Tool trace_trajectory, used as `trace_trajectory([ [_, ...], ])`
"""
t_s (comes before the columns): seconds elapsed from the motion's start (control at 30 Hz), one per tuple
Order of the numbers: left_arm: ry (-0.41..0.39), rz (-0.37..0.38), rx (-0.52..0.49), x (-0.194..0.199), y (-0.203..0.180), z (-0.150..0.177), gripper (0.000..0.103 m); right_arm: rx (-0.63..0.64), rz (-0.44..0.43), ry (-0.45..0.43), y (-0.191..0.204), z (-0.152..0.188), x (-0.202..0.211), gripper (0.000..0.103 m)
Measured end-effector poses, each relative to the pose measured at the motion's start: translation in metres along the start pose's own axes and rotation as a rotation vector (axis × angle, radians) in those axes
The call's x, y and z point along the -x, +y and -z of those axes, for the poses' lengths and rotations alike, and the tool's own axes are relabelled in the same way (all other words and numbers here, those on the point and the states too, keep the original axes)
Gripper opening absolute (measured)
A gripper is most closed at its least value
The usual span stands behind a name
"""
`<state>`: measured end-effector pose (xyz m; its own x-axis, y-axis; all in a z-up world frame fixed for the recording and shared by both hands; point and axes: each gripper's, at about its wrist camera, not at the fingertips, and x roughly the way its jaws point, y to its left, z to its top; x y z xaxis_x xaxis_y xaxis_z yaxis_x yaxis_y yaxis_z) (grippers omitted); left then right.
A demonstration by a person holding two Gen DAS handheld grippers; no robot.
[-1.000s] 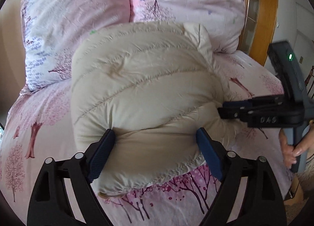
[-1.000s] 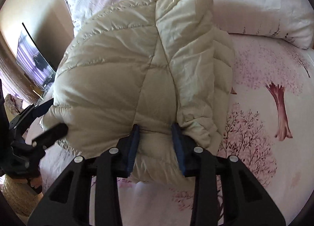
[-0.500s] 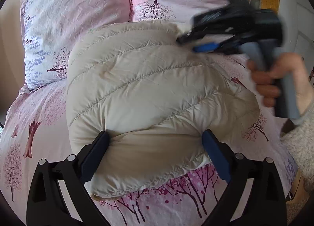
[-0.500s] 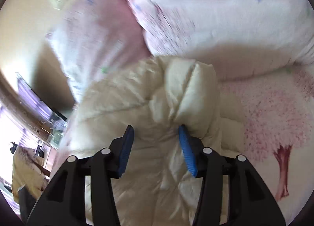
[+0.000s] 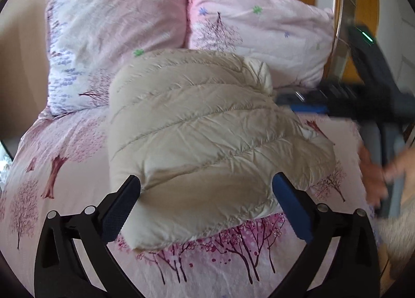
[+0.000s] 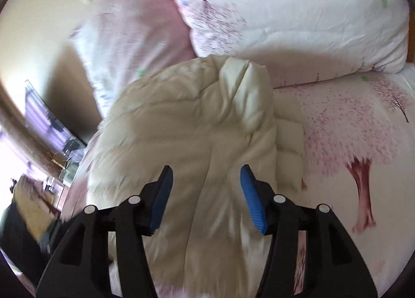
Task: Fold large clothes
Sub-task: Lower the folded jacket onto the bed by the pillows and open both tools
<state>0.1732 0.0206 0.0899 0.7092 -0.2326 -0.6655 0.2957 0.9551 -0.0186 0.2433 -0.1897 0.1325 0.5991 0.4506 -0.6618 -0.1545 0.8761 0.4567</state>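
A cream quilted puffer jacket (image 5: 207,137) lies folded in a thick bundle on the pink bed, its collar end toward the pillows. My left gripper (image 5: 206,194) straddles the bundle's near end. Its jaws are opening and stand very wide, the blue pads beside the fabric rather than squeezing it. My right gripper (image 6: 207,184) hovers just above the jacket (image 6: 197,147) with its jaws opening and nothing pinched between them. From the left wrist view, the right gripper (image 5: 301,102) is a blurred shape at the jacket's right edge, held by a hand (image 5: 373,173).
Two pink tree-print pillows (image 5: 116,46) (image 5: 259,38) lean at the head of the bed. The printed sheet (image 5: 64,158) shows on both sides of the jacket. A wooden headboard post (image 5: 363,0) stands at the right. A screen (image 6: 49,119) sits beyond the bed's left side.
My left jaws have spread wider and eased off the jacket's near end. My right gripper let go of the jacket's side, rose, swung over the bundle, and its jaws widened.
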Motion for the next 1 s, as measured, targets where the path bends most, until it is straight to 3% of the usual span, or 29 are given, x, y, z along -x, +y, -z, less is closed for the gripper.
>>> trace_trajectory([
  [0.17, -0.022, -0.039, -0.002, 0.007, 0.000, 0.002, 0.102, 0.039, -0.016, -0.035, 0.007, 0.038, 0.023, 0.055],
  [0.3, 0.022, -0.066, -0.001, -0.007, -0.002, 0.006, 0.102, -0.067, -0.038, 0.013, -0.015, 0.054, 0.017, 0.055],
  [0.4, 0.033, -0.094, -0.002, -0.015, -0.003, 0.010, 0.102, -0.131, -0.007, 0.072, -0.031, 0.063, 0.001, 0.051],
  [0.5, 0.039, -0.094, 0.010, -0.020, -0.004, 0.012, 0.102, -0.217, -0.044, 0.093, -0.045, 0.070, -0.012, 0.051],
  [0.63, 0.053, -0.104, 0.016, -0.016, -0.003, 0.010, 0.102, -0.194, -0.008, 0.081, -0.035, 0.067, -0.007, 0.053],
  [0.67, 0.052, -0.105, 0.021, -0.013, -0.002, 0.010, 0.102, -0.173, 0.014, 0.064, -0.030, 0.066, -0.002, 0.059],
  [0.7, 0.038, -0.100, 0.034, -0.006, 0.001, 0.012, 0.102, -0.146, 0.039, 0.040, -0.023, 0.067, 0.006, 0.074],
  [0.77, 0.005, -0.078, 0.059, 0.007, 0.005, 0.015, 0.102, -0.080, 0.104, -0.026, -0.006, 0.069, 0.022, 0.093],
  [0.8, -0.011, -0.068, 0.081, 0.016, 0.009, 0.018, 0.102, -0.051, 0.137, -0.052, 0.002, 0.070, 0.029, 0.098],
  [0.93, -0.007, -0.075, 0.134, 0.035, 0.015, 0.030, 0.102, 0.044, 0.280, -0.141, 0.032, 0.078, 0.055, 0.101],
  [1.0, 0.025, -0.094, 0.152, 0.039, 0.017, 0.036, 0.102, 0.057, 0.270, -0.161, 0.039, 0.082, 0.065, 0.101],
])
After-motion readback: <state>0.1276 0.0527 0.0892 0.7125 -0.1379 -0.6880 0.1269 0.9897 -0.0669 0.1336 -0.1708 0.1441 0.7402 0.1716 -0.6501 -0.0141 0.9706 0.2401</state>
